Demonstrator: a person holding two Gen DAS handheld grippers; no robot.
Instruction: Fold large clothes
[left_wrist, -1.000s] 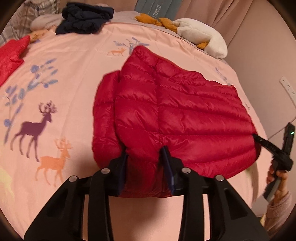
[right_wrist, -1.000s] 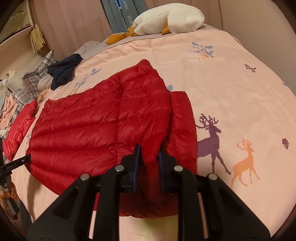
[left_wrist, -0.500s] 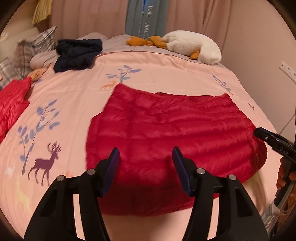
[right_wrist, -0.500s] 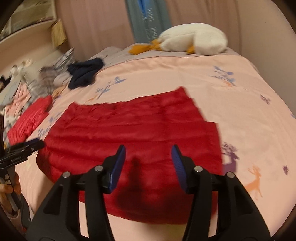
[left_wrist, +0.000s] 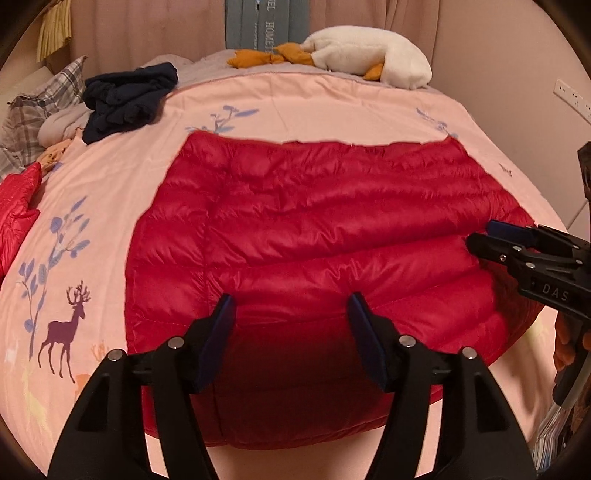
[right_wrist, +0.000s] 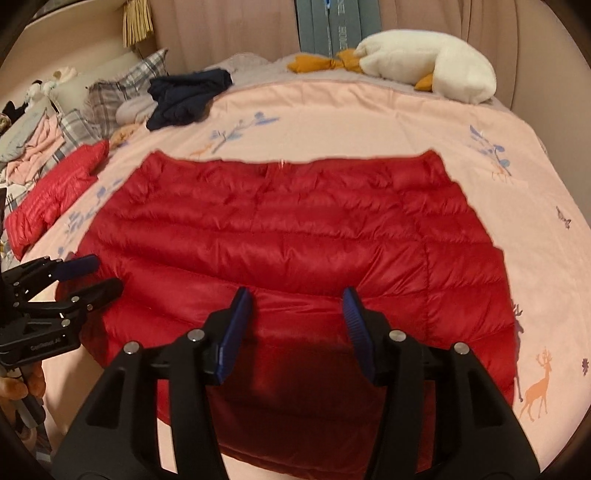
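Red quilted down jacket (left_wrist: 314, 236) lies flat, folded into wide slab, mid-bed on pink deer-print duvet (left_wrist: 314, 99). Left gripper (left_wrist: 291, 332) spread wide over jacket's near edge, holding nothing. Right gripper (right_wrist: 295, 325) equally wide, empty, also above near edge. Next fold, my guess: pinch both near corners through all layers, carry evenly toward far hem; slippery puffy shell will slide and spring back. Beyond jacket: navy clothes heap (left_wrist: 129, 98), white goose plush (left_wrist: 369, 55). Beside jacket: second red garment (right_wrist: 51, 199). Nothing lies across fold path.
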